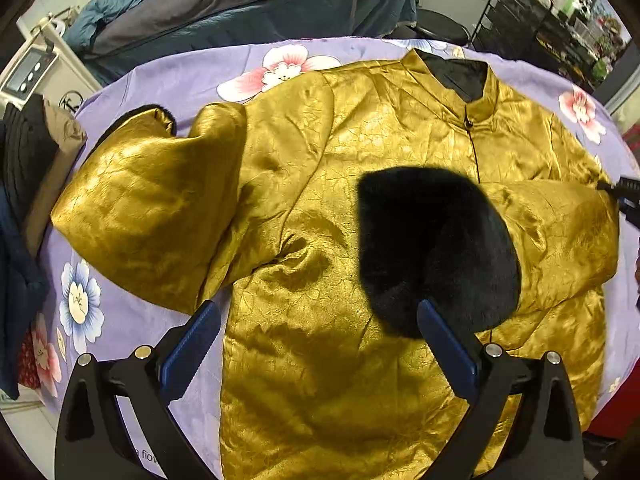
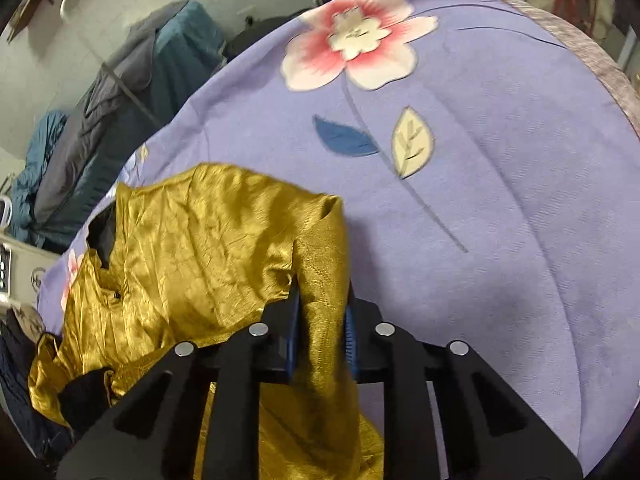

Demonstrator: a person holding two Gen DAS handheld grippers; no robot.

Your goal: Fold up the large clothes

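The right gripper (image 2: 320, 312) is pinched tight on a fold of gold fabric at the side edge of the jacket (image 1: 360, 200), the cloth running straight up between its blue pads (image 2: 291, 332) and lifted a little off the sheet. The left gripper (image 1: 316, 340) hangs above the jacket's lower front with its jaws spread wide and nothing between them; one blue pad sits just beside the black fur cuff (image 1: 432, 248).

The jacket lies face up across the middle of the bed, on a purple floral sheet (image 2: 500, 200), collar (image 1: 460, 76) toward the far edge and hem toward the near one. From where I stand, one sleeve is already brought in: it lies across the chest, its fur cuff resting near the centre closure. The other sleeve (image 1: 152, 208) is not yet dealt with; it bulges out toward the left edge of the bed, only loosely bent.

So I'd call this an early stage. One sleeve is in, that side edge looks about to be turned over, and the far sleeve, the opposite side and the bottom-to-top fold all remain.

Other clothes are heaped on a dark bed (image 1: 240, 4) beyond the far edge.
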